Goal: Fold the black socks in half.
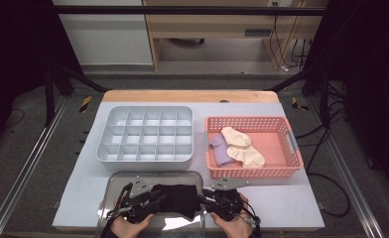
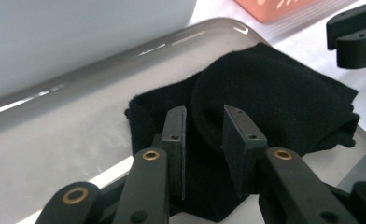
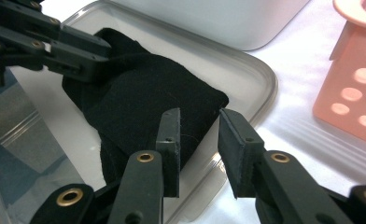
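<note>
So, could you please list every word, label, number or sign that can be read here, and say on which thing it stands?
There are none to read. The black cloth, metal tray, grey divided box, pink basket and both grippers, left gripper and right gripper, carry no print. The yellow-black striped marks on the floor bear no letters.

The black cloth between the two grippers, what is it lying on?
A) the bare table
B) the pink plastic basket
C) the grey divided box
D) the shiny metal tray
D: the black folded cloth lies on the shiny metal tray at the near edge of the table, with the left gripper and right gripper open at its two ends.
</note>
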`<action>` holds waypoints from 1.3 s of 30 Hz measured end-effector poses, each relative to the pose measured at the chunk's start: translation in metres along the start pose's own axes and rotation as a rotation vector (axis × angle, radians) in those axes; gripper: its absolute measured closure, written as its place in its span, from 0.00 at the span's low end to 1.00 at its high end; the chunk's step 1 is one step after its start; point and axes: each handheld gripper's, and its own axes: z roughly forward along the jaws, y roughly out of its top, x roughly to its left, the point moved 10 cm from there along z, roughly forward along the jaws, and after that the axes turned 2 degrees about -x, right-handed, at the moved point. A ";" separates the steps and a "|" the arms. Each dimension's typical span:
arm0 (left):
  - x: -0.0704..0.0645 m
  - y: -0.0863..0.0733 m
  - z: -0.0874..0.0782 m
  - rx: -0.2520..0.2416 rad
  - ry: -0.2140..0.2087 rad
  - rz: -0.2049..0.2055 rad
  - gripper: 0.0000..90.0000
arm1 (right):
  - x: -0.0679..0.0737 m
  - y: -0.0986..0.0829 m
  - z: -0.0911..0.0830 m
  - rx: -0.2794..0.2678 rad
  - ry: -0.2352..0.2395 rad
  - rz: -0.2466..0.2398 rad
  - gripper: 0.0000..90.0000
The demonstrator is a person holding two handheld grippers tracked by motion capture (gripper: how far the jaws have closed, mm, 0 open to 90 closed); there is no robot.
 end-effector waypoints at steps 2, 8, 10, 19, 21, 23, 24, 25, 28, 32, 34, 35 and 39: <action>0.000 -0.003 0.004 0.013 0.001 -0.004 0.78 | 0.001 0.000 0.000 -0.001 0.002 -0.002 0.78; -0.002 -0.006 0.009 0.022 0.009 0.003 0.97 | 0.002 -0.001 0.002 0.001 0.003 -0.013 0.77; -0.002 -0.002 0.006 -0.003 0.002 0.005 0.98 | 0.002 0.000 0.001 0.001 0.002 -0.008 0.77; 0.005 0.027 -0.034 -0.126 -0.031 -0.016 0.98 | 0.013 0.013 0.001 -0.047 0.020 -0.035 0.77; 0.014 0.020 -0.032 -0.092 -0.022 -0.033 0.98 | 0.021 0.016 0.006 -0.053 0.042 -0.044 0.79; 0.020 0.009 -0.026 -0.055 -0.016 -0.045 0.98 | 0.027 0.018 0.011 -0.051 0.060 -0.049 0.81; 0.021 0.005 -0.024 -0.040 -0.015 -0.045 0.98 | 0.032 0.018 0.015 -0.047 0.072 -0.054 0.83; 0.022 0.000 -0.022 -0.025 -0.012 -0.042 0.98 | 0.034 0.018 0.017 -0.042 0.077 -0.056 0.84; 0.025 -0.010 -0.016 0.011 0.003 -0.028 0.98 | 0.038 0.009 0.028 0.001 0.077 -0.073 0.87; 0.026 -0.012 -0.013 0.012 0.011 -0.022 0.96 | 0.033 -0.007 0.037 0.056 0.048 -0.077 0.91; 0.027 -0.010 -0.014 -0.002 0.016 -0.020 0.90 | 0.033 -0.009 0.038 0.054 0.053 -0.066 0.89; 0.027 -0.009 -0.017 -0.016 0.020 -0.021 0.87 | 0.033 -0.008 0.037 0.052 0.055 -0.065 0.88; 0.031 -0.007 -0.020 -0.039 0.043 -0.014 0.78 | 0.033 0.002 0.025 0.003 0.057 -0.057 0.81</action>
